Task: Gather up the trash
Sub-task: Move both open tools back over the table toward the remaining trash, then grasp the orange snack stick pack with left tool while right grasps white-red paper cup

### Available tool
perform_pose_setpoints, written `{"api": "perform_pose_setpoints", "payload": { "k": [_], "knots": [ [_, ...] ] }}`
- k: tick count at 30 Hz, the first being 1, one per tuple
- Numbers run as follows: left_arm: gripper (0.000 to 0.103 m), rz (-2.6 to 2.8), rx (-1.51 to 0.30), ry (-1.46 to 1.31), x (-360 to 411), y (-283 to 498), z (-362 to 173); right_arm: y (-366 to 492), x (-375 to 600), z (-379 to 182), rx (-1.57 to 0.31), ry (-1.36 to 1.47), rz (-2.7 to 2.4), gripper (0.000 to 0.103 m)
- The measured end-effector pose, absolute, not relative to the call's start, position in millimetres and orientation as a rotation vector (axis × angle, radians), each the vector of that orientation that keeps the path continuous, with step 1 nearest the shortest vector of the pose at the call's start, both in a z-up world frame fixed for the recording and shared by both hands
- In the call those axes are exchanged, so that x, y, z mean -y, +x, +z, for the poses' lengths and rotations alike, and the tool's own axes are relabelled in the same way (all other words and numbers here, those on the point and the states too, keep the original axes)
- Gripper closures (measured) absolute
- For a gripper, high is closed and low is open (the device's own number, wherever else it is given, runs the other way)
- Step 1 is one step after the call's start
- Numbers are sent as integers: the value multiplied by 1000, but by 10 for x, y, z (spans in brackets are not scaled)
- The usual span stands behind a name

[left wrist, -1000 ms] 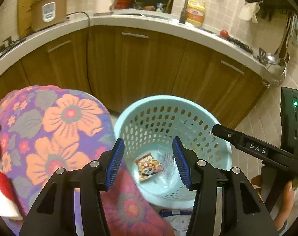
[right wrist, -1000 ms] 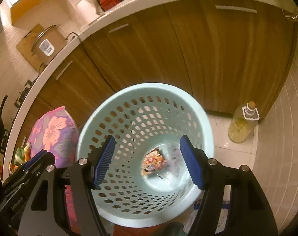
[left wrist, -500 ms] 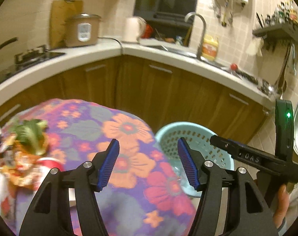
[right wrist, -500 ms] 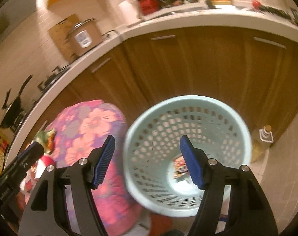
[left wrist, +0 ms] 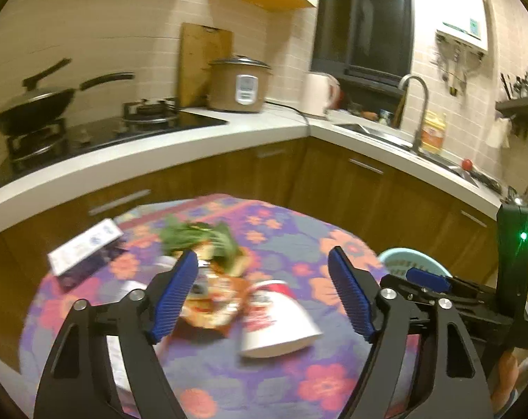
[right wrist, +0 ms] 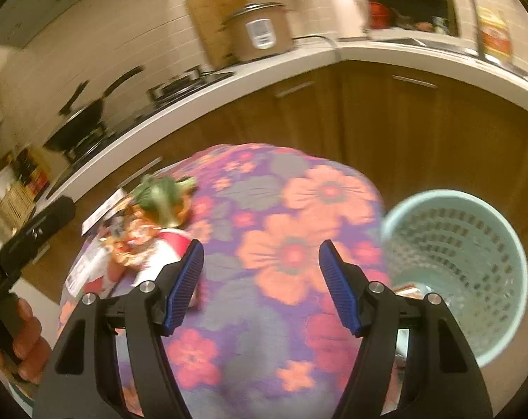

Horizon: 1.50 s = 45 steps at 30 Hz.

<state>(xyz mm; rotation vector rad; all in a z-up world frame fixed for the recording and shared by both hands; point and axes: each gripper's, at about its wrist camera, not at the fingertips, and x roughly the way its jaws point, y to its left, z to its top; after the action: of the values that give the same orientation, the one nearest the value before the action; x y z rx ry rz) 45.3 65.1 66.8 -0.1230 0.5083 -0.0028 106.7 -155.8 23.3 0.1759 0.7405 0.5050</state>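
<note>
Jaws wide and empty on both grippers, left gripper (left wrist: 262, 293) and right gripper (right wrist: 260, 284), which have swung up from the basket (right wrist: 473, 230) to the flowered surface (right wrist: 298, 209); next trash: cup (left wrist: 277, 317), wrapper (left wrist: 215, 300), greens (left wrist: 197, 235).

1. The left wrist view looks forward and slightly down from just above the near edge of the floral table (left wrist: 284, 230), facing the stove-side counter (left wrist: 180, 143) beyond it.
2. The right wrist view sits higher over the same table (right wrist: 284, 251), tilted down more steeply, facing the counter corner.
3. Both views share the table, the pale blue basket (left wrist: 410, 262) (right wrist: 473, 244) just right of it, and the rice cooker (left wrist: 239, 83) (right wrist: 260, 31) behind.
</note>
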Motion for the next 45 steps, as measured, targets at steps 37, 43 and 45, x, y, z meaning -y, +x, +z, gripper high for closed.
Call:
{"api": "perform_pose_setpoints", "payload": {
  "k": [37, 43, 45],
  "knots": [
    [79, -33, -779, -39, -1058, 1109, -8, 1271, 459, -234, -877, 108, 676, 48],
    [86, -41, -729, -31, -979, 929, 109, 1170, 540, -161, -831, 111, 688, 49],
    [86, -52, -699, -33, -949, 839, 183, 1133, 623, -129, -806, 135, 692, 49]
  ]
}}
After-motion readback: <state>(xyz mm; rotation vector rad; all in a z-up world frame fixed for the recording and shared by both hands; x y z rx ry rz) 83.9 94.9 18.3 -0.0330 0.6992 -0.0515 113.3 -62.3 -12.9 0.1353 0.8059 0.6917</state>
